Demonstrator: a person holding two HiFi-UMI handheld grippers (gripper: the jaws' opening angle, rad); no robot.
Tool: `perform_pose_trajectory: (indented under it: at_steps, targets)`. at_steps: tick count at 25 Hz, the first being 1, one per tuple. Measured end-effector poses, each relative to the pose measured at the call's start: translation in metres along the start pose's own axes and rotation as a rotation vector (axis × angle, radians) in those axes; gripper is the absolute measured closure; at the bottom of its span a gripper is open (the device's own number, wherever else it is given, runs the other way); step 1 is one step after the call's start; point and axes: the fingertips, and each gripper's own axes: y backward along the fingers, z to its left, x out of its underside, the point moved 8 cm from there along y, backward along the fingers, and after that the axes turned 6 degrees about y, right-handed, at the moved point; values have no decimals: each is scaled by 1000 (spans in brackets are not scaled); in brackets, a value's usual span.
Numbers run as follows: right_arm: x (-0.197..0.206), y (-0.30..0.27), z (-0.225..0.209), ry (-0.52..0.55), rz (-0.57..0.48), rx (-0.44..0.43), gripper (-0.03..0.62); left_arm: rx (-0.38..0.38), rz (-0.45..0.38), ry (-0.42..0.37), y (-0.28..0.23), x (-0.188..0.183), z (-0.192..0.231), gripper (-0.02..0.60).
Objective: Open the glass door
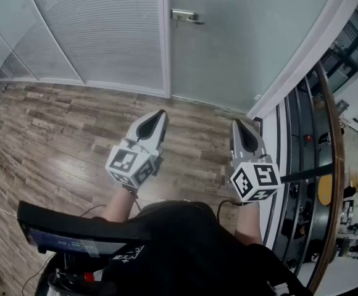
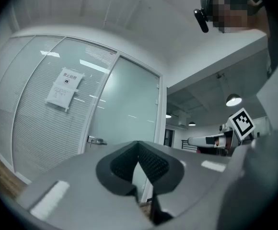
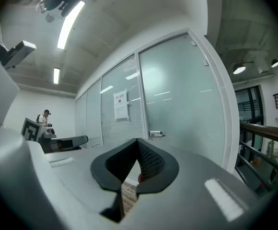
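The left gripper [image 1: 156, 117] and right gripper [image 1: 241, 127] hover over wood floor [image 1: 62, 128], both with jaws closed on nothing. The glass door [image 1: 241, 48] stands ahead, its handle [image 1: 186, 16] well apart from the 2 grippers.

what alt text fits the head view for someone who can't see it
The left hand-held gripper and right hand-held gripper, jaws together and empty, are held side by side above a wood floor, pointing toward a closed frosted glass door with a metal lever handle that neither touches. A curved railing runs along the right.
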Motion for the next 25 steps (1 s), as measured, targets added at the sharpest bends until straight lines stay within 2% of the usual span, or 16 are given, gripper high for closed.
perform_pose_trajectory:
  at_steps: [12,18,25]
  targets:
    - [5,8,-11,-10,4,-4,592,0,-2,5,-4,4,-6,581]
    - [10,12,-19,-29,-2,-12,591,31,-5,41,-7,7,-12,580]
    - [13,20,-32,-50,-10,-14,591,24,8,10,-14,11,-25,580]
